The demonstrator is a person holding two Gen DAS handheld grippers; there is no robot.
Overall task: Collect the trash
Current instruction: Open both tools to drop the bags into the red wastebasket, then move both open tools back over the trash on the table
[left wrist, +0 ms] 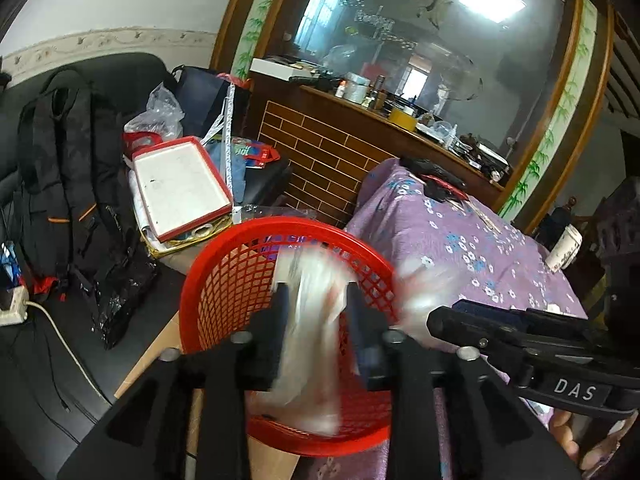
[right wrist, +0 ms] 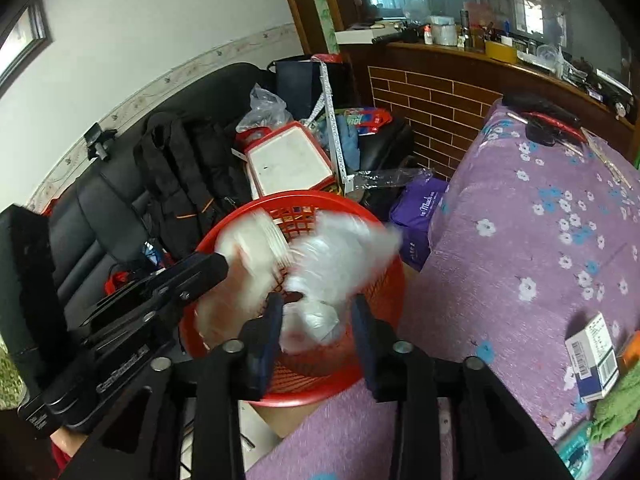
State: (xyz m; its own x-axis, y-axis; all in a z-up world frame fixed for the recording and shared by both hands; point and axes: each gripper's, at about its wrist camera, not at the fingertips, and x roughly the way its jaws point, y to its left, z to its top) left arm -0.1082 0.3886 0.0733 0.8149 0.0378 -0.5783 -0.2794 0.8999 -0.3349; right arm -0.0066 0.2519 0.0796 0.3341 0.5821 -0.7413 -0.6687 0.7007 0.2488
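A red mesh basket (left wrist: pixel 224 276) stands at the table's edge; it also shows in the right wrist view (right wrist: pixel 384 300). My left gripper (left wrist: pixel 316 300) is over the basket with a blurred white plastic wrapper (left wrist: pixel 308 320) between its open fingers. My right gripper (right wrist: pixel 316 312) is also over the basket, fingers apart, with a crumpled clear plastic bag (right wrist: pixel 340 256) between and above them. Both pieces of trash are motion-blurred. The right gripper's body (left wrist: pixel 532 340) shows at the right of the left wrist view, and the left gripper's body (right wrist: pixel 160 292) at the left of the right wrist view.
A purple floral tablecloth (right wrist: pixel 540 240) covers the table on the right, with a small box (right wrist: pixel 592 356) and green cloth (right wrist: pixel 616 408) on it. A black sofa (right wrist: pixel 100 208) holds a backpack (left wrist: pixel 68 168) and a red-rimmed tray (left wrist: pixel 180 188). A brick-pattern counter (left wrist: pixel 320 156) stands behind.
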